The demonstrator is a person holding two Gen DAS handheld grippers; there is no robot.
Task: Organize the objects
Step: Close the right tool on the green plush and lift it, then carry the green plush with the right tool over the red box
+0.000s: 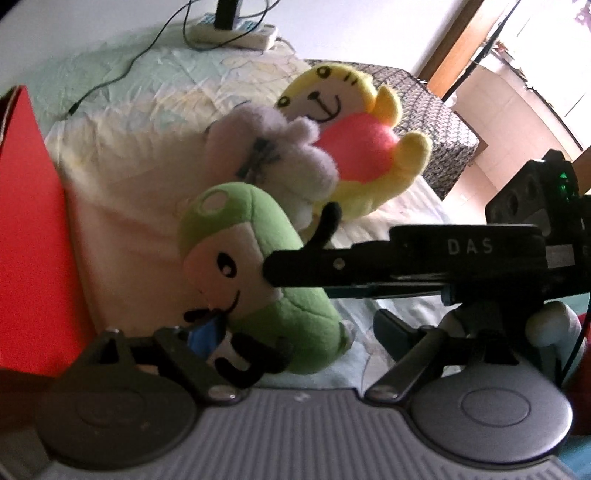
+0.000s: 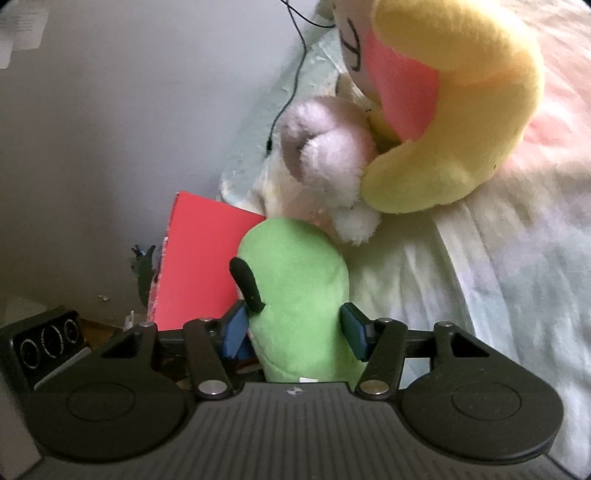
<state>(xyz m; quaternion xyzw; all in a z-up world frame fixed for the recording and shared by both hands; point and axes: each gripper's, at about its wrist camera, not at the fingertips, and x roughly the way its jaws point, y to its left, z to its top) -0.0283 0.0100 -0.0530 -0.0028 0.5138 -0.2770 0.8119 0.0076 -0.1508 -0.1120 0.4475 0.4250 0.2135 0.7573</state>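
A green plush toy (image 1: 266,258) with a white face and black limbs lies on the bed, in front of a fluffy grey plush (image 1: 280,155) and a yellow plush with a pink belly (image 1: 369,147). My right gripper (image 2: 295,328) is shut on the green plush (image 2: 295,280), blue pads pressing both its sides. In the left wrist view one of its black fingers (image 1: 332,264) reaches in from the right against the toy's face. My left gripper (image 1: 291,332) stands open just before the toy, its left pad beside the black legs. The grey plush (image 2: 332,162) and yellow plush (image 2: 461,110) lean together beyond.
A red flat box (image 1: 29,240) stands at the bed's left edge by the wall (image 2: 110,129). A power strip (image 1: 236,33) and a black cable (image 1: 110,81) lie at the far end. A black-and-white patterned cloth (image 1: 432,110) covers the far right. Pale sheet (image 2: 480,295) spreads right.
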